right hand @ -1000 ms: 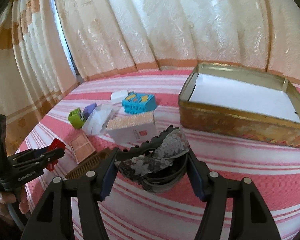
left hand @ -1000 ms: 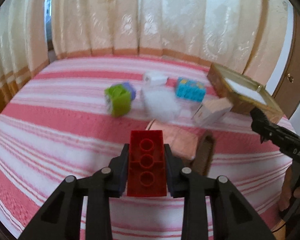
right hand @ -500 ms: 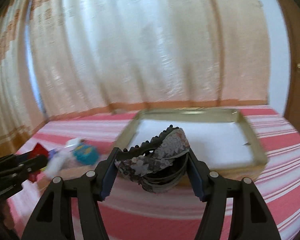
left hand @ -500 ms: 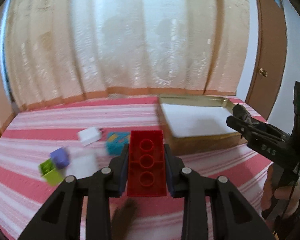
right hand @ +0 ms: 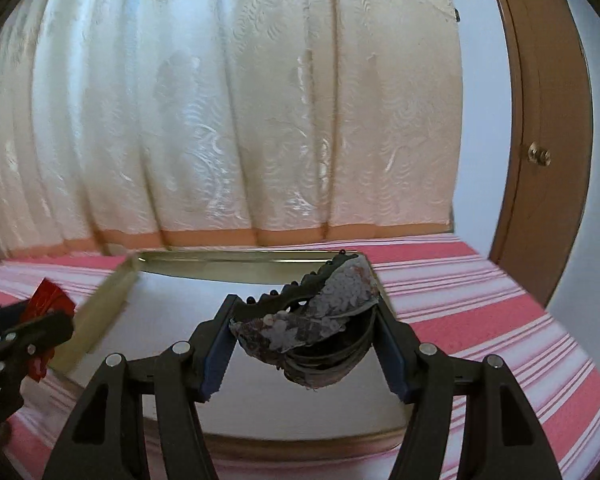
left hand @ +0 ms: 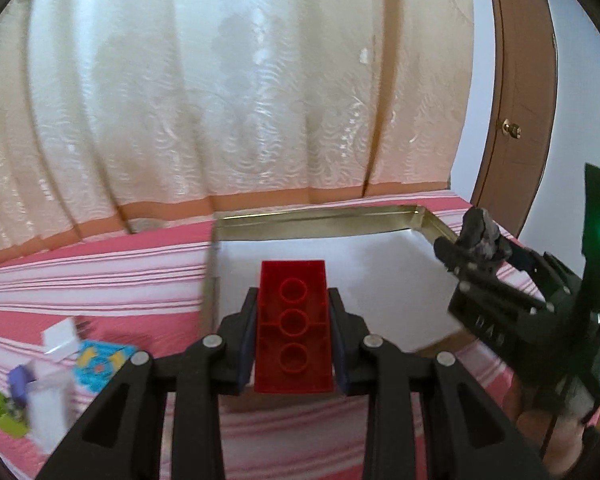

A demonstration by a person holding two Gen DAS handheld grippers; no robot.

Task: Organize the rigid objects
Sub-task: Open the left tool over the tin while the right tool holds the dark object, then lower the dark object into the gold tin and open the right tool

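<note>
Brick (left hand: 293,322), red and clamped in the left gripper (left hand: 293,320), and a sequined headband (right hand: 320,320) pinched in the half-spread right gripper (right hand: 304,344) have swung from the clutter to above the tin (left hand: 428,216) on the bed (left hand: 80,276), ready for dropping in

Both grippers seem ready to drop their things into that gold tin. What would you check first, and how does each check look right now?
1. Left gripper holds the red brick firmly: ok.
2. Right gripper holds the sequined hair clip: ok.
3. Gold tin open, white liner bare: ok.
4. Brick above the tin's floor: cannot tell, it seems near the front edge.
5. Hair clip above the tin: ok, by the right wrist view.
6. The two grippers apart: ok.
</note>
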